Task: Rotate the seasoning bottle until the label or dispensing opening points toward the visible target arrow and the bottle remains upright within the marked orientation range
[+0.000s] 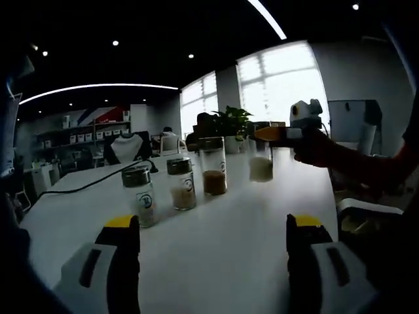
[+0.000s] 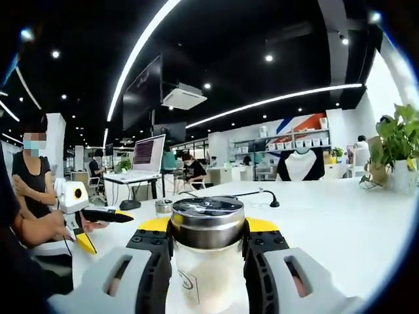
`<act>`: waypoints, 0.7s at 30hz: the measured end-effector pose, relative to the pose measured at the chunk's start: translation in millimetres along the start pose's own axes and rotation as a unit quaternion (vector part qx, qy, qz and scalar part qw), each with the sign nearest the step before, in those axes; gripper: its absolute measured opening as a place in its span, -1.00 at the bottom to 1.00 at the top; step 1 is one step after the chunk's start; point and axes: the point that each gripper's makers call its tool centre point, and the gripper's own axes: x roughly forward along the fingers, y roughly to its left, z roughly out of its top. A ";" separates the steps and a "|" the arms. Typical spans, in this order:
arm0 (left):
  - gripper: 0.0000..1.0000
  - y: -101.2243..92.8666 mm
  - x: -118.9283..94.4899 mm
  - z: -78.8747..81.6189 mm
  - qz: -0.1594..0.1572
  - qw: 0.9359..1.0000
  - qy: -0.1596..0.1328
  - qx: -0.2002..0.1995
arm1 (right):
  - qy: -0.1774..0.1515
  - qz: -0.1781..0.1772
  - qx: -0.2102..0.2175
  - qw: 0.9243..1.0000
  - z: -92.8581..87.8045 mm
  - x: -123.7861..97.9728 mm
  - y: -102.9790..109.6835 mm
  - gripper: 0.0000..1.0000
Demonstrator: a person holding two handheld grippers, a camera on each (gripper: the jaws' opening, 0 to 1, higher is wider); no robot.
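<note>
Now we have the seasoning bottle (image 2: 206, 255) held tight between the jaws of our right gripper (image 2: 207, 258). The jaws press on both sides of the glass, just under its shiny metal lid (image 2: 207, 216). In the left gripper view the same bottle (image 1: 260, 160) stands at the far end of a row, with the right gripper (image 1: 278, 133) on it. Three more bottles stand beside it on the white counter (image 1: 222, 248): a tall jar (image 1: 213, 165) with brown powder, a small jar (image 1: 181, 184) and another small jar (image 1: 140, 195).

Our left gripper (image 1: 213, 245) has its jaws wide apart and holds nothing. It waits low over the counter, well apart from the row.

We think the step now is to turn the bottle. To do it well, we should turn slowly and keep the bottle straight up, so it does not tip. We should keep a firm squeeze, because smooth glass may slip. A bit of label (image 2: 188, 283) shows low on the bottle, but it is too blurry to read. We cannot see an arrow on the counter, so we cannot tell how far we must turn. We should also stay away from the tall jar next to it.
</note>
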 end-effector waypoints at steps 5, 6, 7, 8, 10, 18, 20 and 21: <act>0.99 3.1 -1.6 -2.4 0.003 1.000 0.009 0.010 | 0.009 0.001 0.009 1.000 -11.6 4.5 -20.4 -0.21; 0.99 3.3 -1.8 -2.6 0.004 1.000 0.010 0.012 | 0.012 -0.002 0.009 1.000 -13.8 5.0 -24.2 -0.21; 0.99 4.4 -2.6 -2.2 0.007 1.000 0.009 0.012 | 0.017 -0.009 0.008 1.000 -16.1 5.5 -30.7 -0.21; 0.99 5.4 -3.4 -1.2 0.008 1.000 0.007 0.010 | 0.017 -0.011 0.005 1.000 -16.5 5.8 -34.7 -0.21; 0.99 7.0 -4.5 0.8 0.007 1.000 0.000 0.001 | 0.019 -0.015 -0.003 1.000 -16.0 6.4 -39.2 -0.21; 0.99 8.5 -5.2 0.4 0.003 1.000 -0.003 -0.022 | 0.022 -0.012 -0.027 0.999 -12.4 13.2 -60.4 -0.21; 0.99 8.7 -5.5 -0.7 0.003 1.000 0.000 -0.020 | 0.024 -0.008 -0.023 0.999 -15.0 15.2 -66.7 -0.21; 0.99 9.0 -5.7 -1.3 0.003 1.000 0.003 -0.020 | 0.023 -0.007 -0.023 0.999 -15.9 15.7 -69.1 -0.21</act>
